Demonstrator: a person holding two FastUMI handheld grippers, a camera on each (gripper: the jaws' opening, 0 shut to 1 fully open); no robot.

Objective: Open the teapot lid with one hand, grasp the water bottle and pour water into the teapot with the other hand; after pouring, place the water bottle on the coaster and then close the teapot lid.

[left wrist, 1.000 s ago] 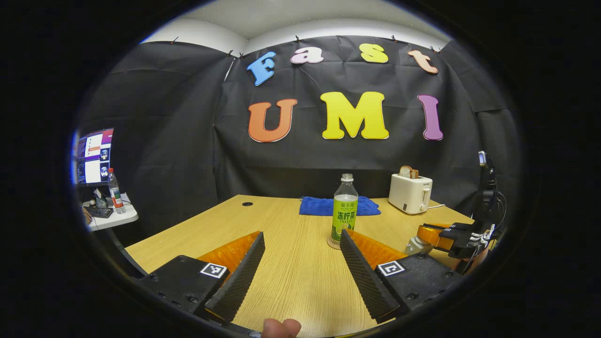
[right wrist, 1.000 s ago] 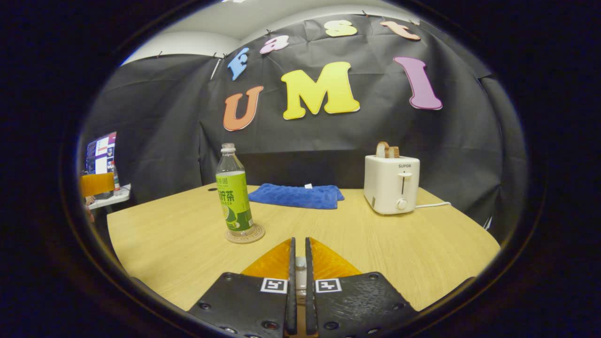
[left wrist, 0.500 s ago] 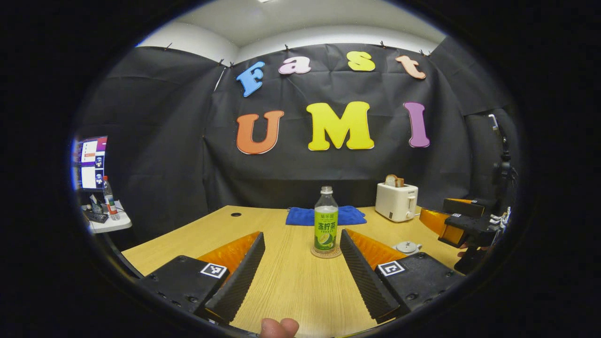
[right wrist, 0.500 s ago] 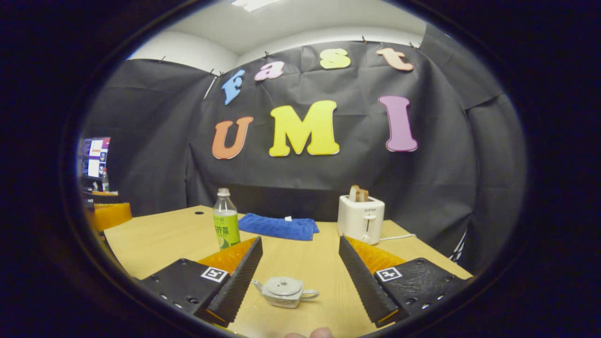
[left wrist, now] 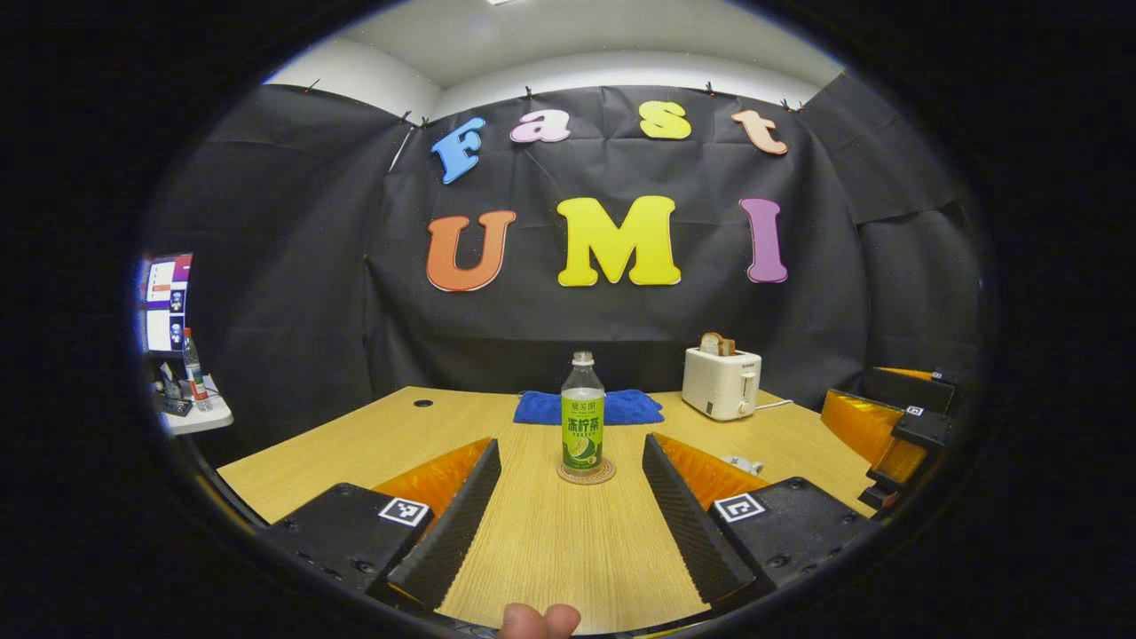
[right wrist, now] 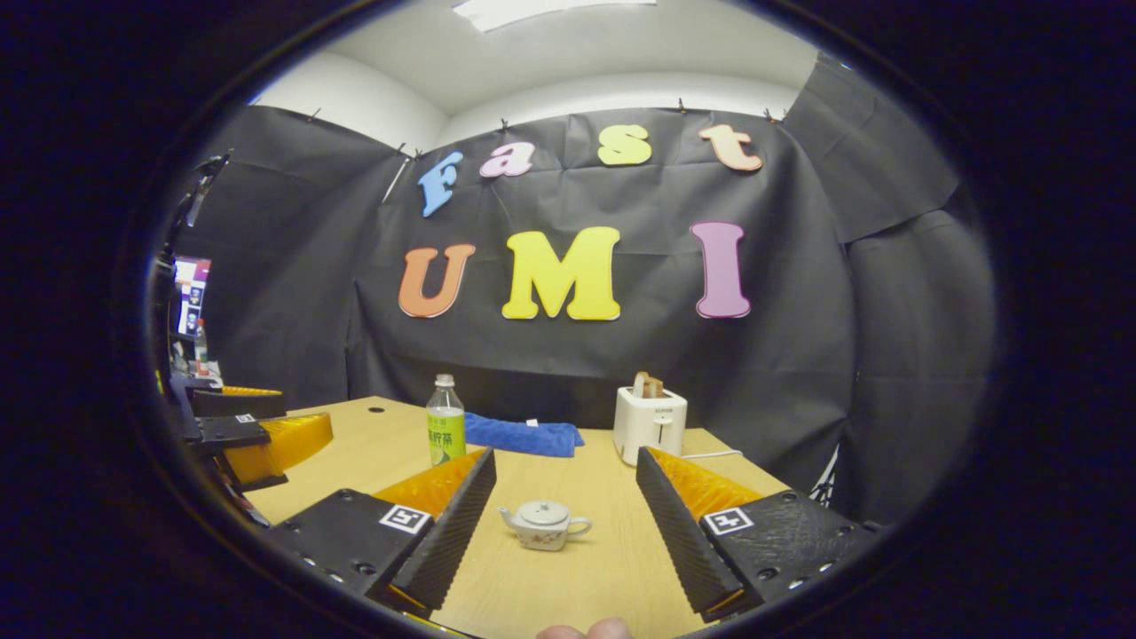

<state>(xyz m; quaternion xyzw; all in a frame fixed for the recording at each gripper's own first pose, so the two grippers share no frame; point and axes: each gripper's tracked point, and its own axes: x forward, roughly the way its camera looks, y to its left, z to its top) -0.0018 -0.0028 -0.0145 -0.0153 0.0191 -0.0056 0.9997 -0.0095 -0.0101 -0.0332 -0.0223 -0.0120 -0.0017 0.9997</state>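
On the wooden table, between the spread fingers of the right gripper, the small teapot sat with its lid on, farther off than half a second before; a second ago that gripper had been pinched shut on the lid's knob. The left gripper was likewise wide open and holding nothing, and in its view the water bottle stood upright on the coaster, smaller than earlier, both grippers having drawn back from the table's middle. Behind the water bottle lay a blue cloth, and to its right stood a white toaster with bread in its slots.
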